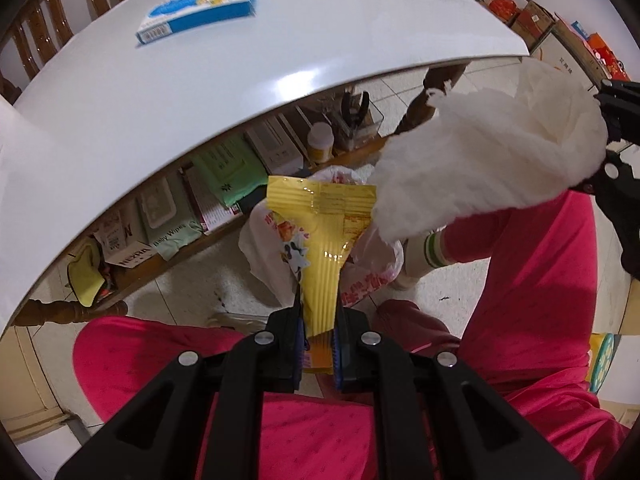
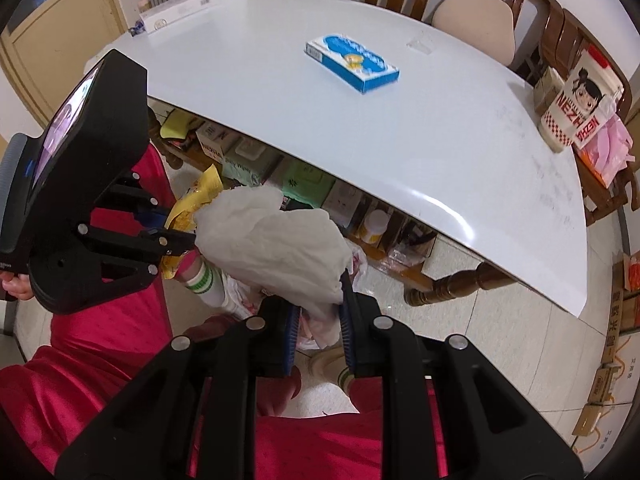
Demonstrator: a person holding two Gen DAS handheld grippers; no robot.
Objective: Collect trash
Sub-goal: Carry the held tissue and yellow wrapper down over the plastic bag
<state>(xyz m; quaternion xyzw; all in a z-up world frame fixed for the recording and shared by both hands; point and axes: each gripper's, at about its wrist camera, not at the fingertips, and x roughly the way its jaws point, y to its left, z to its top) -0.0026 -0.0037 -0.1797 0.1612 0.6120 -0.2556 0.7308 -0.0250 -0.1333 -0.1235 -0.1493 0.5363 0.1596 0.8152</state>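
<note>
My left gripper (image 1: 318, 340) is shut on a yellow snack wrapper (image 1: 324, 248), which points down toward a white plastic bag (image 1: 372, 268) with red print on the floor. My right gripper (image 2: 318, 334) is shut on a crumpled white tissue (image 2: 276, 246), which hangs over the same bag (image 2: 358, 260). In the left wrist view the tissue (image 1: 492, 168) sits at the right, just above the bag, with the right gripper (image 1: 618, 140) behind it. The right wrist view shows the left gripper (image 2: 176, 232) at the left with the yellow wrapper (image 2: 192, 204). Both grippers are below the table edge.
A white table (image 2: 400, 132) carries a blue and white box (image 2: 354, 62) and a printed paper cup (image 2: 576, 108). A shelf under the table holds wipes packs (image 1: 168, 220) and a jar (image 1: 320, 142). The person's pink trouser legs (image 1: 540, 280) and a striped sock (image 1: 430, 250) flank the bag.
</note>
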